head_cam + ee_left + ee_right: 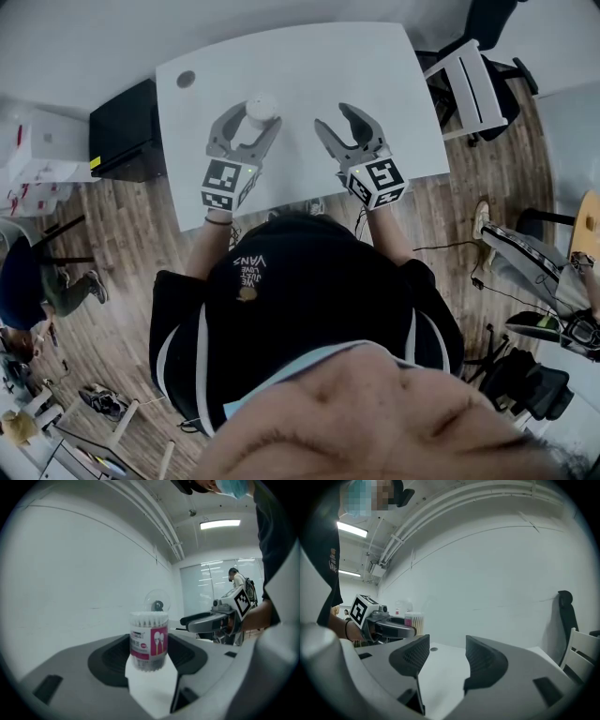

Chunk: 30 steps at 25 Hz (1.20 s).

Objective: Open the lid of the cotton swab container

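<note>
The cotton swab container, a clear tub with a pink and white label, stands upright on the white table. It sits between the pads of my left gripper, which touch it on both sides. A clear round lid stands up behind its top, and the swab tips show bare. From the head view the container sits between the left gripper's fingertips. My right gripper rests on the table to its right, apart from it, open with nothing in it. The right gripper view shows the container at far left.
A dark round cable hole is at the table's far left corner. A black cabinet stands left of the table and a white chair right of it. Other people are at the room's edges.
</note>
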Each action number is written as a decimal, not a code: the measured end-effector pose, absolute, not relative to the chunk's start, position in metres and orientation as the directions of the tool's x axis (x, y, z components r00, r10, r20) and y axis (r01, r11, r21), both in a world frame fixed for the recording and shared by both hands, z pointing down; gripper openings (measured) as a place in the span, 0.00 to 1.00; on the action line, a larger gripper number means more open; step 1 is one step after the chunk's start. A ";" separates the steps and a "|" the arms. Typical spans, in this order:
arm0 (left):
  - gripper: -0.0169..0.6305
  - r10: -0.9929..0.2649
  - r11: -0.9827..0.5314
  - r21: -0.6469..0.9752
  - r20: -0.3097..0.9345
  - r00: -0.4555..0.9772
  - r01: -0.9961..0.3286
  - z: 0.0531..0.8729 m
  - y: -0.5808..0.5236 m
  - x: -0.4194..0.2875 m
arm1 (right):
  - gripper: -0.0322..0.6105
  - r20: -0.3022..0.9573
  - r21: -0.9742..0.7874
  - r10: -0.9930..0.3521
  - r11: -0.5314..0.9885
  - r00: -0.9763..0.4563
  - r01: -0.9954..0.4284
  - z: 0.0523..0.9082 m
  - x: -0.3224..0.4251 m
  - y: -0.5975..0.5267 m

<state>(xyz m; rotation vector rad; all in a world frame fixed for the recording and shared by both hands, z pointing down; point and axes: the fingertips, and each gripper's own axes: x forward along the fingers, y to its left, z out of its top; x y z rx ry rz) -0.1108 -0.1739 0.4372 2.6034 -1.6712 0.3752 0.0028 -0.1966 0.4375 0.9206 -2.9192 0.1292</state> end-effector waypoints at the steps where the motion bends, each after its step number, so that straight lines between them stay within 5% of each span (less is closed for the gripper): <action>1: 0.42 -0.894 -0.423 -0.108 0.213 0.395 -0.900 0.437 -0.174 -0.111 | 0.44 0.101 -0.055 -0.568 0.816 -0.817 -0.575 0.438 0.003 -0.196; 6: 0.42 -0.897 -0.417 -0.109 0.214 0.388 -0.903 0.437 -0.174 -0.115 | 0.39 0.107 -0.047 -0.568 0.817 -0.816 -0.575 0.439 0.002 -0.196; 16: 0.42 -0.894 -0.422 -0.106 0.213 0.394 -0.900 0.437 -0.172 -0.116 | 0.14 0.106 -0.036 -0.566 0.820 -0.818 -0.572 0.439 0.000 -0.194; 30: 0.42 -0.890 -0.430 -0.100 0.215 0.402 -0.897 0.438 -0.177 -0.118 | 0.07 0.125 -0.040 -0.566 0.818 -0.815 -0.574 0.442 -0.003 -0.200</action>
